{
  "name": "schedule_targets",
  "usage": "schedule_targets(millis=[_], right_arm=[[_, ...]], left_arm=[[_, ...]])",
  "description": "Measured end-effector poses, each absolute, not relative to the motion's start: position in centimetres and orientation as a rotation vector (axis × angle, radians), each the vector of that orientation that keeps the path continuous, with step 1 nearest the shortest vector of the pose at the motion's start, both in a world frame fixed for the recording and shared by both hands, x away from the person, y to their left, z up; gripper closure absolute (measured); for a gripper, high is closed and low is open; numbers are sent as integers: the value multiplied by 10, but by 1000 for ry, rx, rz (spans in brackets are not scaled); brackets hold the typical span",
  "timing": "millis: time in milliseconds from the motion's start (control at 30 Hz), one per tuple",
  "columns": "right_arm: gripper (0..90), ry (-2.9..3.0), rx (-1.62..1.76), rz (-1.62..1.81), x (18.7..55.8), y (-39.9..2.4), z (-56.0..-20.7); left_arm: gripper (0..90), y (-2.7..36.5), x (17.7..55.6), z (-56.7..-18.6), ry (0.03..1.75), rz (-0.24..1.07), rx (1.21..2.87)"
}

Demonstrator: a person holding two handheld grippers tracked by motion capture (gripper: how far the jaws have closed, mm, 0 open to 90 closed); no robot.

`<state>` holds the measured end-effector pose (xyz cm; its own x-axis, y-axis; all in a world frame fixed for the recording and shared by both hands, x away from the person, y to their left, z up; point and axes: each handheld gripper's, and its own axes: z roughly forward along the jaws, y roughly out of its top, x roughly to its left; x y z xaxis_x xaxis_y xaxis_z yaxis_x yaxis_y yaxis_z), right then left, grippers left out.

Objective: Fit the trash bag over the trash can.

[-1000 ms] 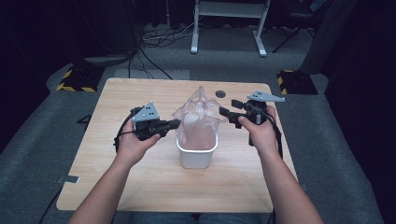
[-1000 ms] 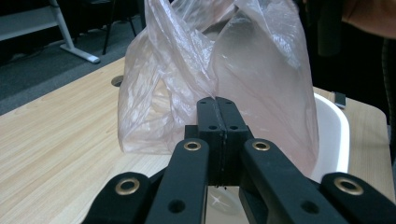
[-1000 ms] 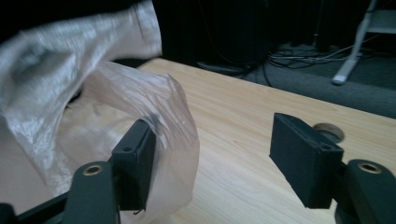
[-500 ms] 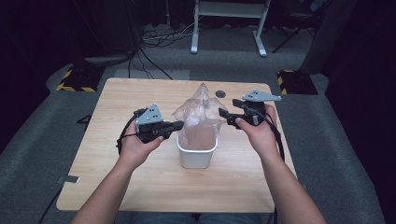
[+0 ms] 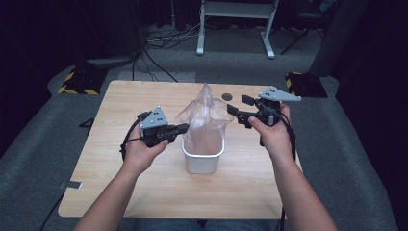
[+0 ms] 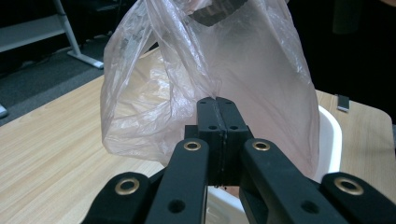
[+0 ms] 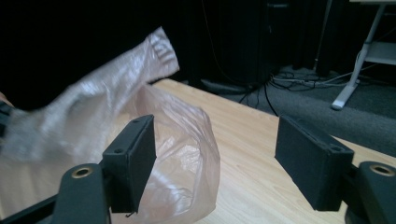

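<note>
1. A wooden table (image 5: 120, 192) fills the middle of the high view, with bare wood at its left and lower parts and dark floor around every edge.
2. A white bin (image 5: 203, 161) stands at table centre; a clear plastic bag (image 5: 204, 120) rises from it.
3. The left gripper (image 5: 180, 129), left of the bag, has its jaws pressed together on the bag's film.
4. The right gripper (image 5: 238, 109), upper right of the bag, has its jaws spread, just beside the film, nothing pinched.
</note>
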<state>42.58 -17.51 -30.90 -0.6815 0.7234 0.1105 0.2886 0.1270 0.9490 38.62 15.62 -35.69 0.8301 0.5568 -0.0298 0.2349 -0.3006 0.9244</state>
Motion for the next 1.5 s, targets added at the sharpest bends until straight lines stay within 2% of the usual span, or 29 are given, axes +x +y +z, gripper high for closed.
schedule_targets(millis=[167,200,267,300,333,367,400,467,500,600,1000,1167,1200,1267,1300,1333,1367,1400,1433,1500], right_arm=[[300,2116,867,1636,414,-164,-306],[298,2149,850,1643,412,-158,-307],[303,2213,821,1646,410,-146,-310],[303,2213,821,1646,410,-146,-310],[349,2240,823,1635,410,-141,-312],[628,2316,809,1597,410,-136,-316],[628,2316,809,1597,410,-136,-316],[799,2384,771,1594,408,-137,-318],[844,2403,745,1585,406,-139,-319],[900,2457,703,1535,398,-151,-327],[900,2506,701,1494,384,-191,-362],[896,2430,608,1508,368,-191,-361],[821,2420,578,1516,365,-189,-359],[568,2360,572,1545,363,-183,-355],[517,2329,583,1557,364,-181,-354],[517,2329,583,1557,364,-181,-354],[493,2314,589,1572,365,-179,-352],[412,2295,590,1600,368,-177,-348],[412,2295,590,1600,368,-177,-348],[410,2307,583,1616,369,-173,-345]], left_arm=[[879,154,388,-355,601,369,1880],[861,153,388,-355,606,361,1870],[763,152,389,-354,604,354,1857],[775,152,389,-354,604,354,1857],[775,152,388,-353,601,354,1860],[857,154,387,-353,591,360,1870],[883,154,387,-353,591,360,1870],[897,158,385,-353,583,350,1868],[900,160,383,-354,582,352,1872],[900,171,378,-359,568,366,1883],[900,192,364,-379,523,361,1912],[900,192,358,-380,483,356,1883],[900,190,357,-379,468,355,1879],[880,187,356,-377,463,340,1865],[850,186,356,-375,462,337,1852],[764,186,356,-375,462,337,1852],[764,184,356,-374,470,347,1818],[527,183,357,-370,471,382,1796],[481,183,357,-370,471,382,1796],[468,180,358,-367,453,371,1797]])
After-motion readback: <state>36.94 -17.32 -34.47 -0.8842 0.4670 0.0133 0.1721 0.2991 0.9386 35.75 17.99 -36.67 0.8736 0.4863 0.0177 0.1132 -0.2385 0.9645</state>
